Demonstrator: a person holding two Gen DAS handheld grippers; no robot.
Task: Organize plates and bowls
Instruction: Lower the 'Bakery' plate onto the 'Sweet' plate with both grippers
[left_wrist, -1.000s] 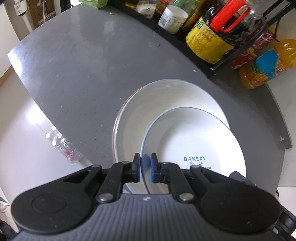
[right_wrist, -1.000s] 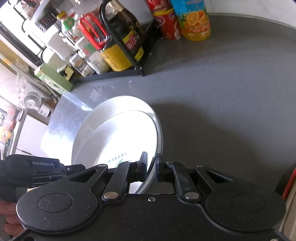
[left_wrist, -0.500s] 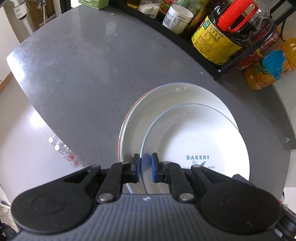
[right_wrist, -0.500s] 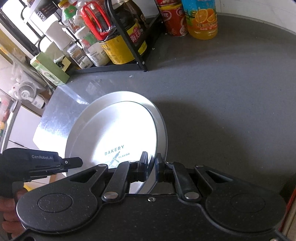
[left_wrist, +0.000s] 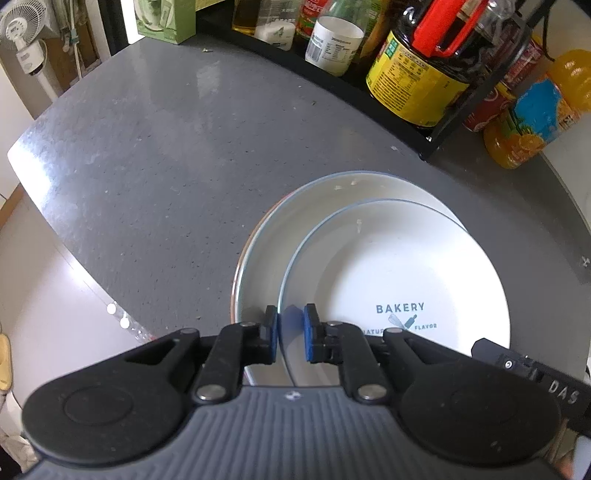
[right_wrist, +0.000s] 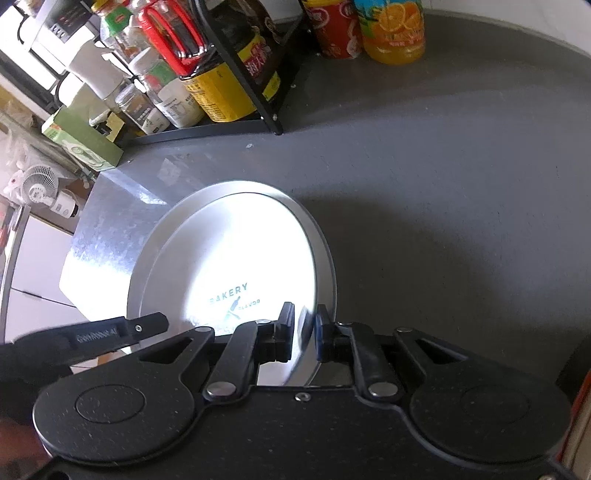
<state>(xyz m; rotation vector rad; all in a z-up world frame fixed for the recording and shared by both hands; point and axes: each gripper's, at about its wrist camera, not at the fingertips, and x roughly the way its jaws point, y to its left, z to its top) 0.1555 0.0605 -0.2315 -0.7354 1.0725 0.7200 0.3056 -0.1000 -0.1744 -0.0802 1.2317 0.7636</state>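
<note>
White BAKERY plate (left_wrist: 399, 273) is lying nested inside larger white plate (left_wrist: 291, 236) on grey counter (left_wrist: 155, 162). Left tongs (left_wrist: 290, 332) are straddling the inner plate's near rim, jaws just easing apart, a sliver of gap showing. Right tongs (right_wrist: 305, 332) are doing likewise at the opposite rim, pads no longer pressing. Glare is washing out plate centre in right view. Rack (left_wrist: 439, 129) of bottles is partly cut off.

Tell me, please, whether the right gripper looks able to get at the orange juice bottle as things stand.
Probably yes: the right gripper has its jaws open around the rim of the BAKERY plate, and only bare counter lies between it and the orange juice bottle.
</note>
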